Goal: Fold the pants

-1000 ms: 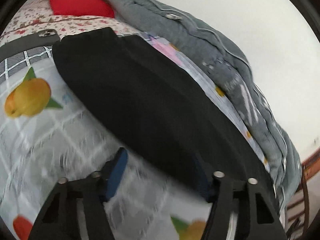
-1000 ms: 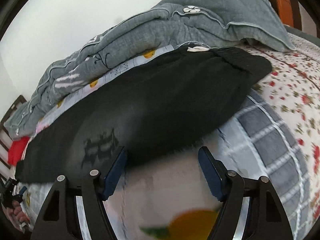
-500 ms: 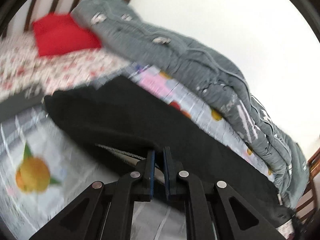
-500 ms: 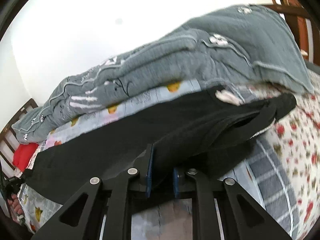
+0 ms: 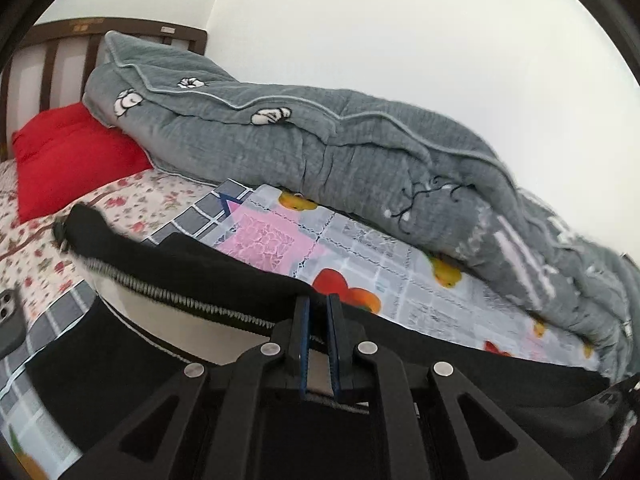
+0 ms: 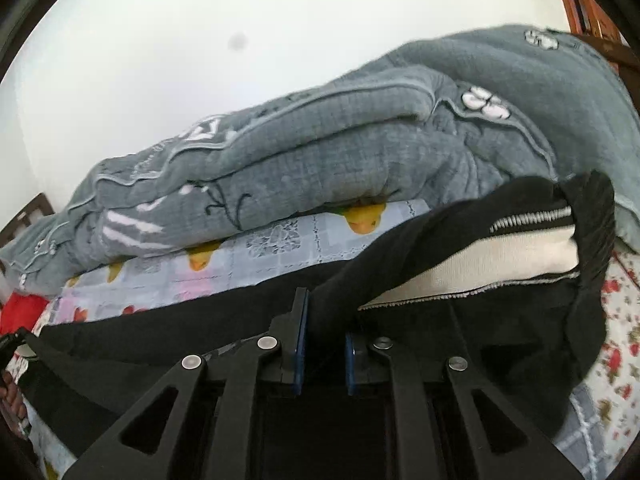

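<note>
Black pants (image 5: 192, 276) with a white lining lie across the bed, and their near edge is raised off the sheet. My left gripper (image 5: 318, 304) is shut on that raised edge, with the cloth stretching away to the left and right of its blue pads. In the right wrist view the same pants (image 6: 420, 248) rise in a fold. My right gripper (image 6: 324, 320) is shut on a thick bunch of the black cloth. The open waistband shows its white inside at the right.
A rolled grey quilt (image 5: 360, 160) lies along the wall behind the pants. A red pillow (image 5: 68, 160) sits by the wooden headboard (image 5: 52, 44). A fruit-print sheet (image 5: 380, 276) and a floral sheet (image 6: 624, 336) cover the bed. A phone (image 5: 8, 312) lies at the left edge.
Both grippers stood open at the pants' near edge. They closed on the black cloth and lifted it, carrying the edge toward the quilt; the white lining now shows.
</note>
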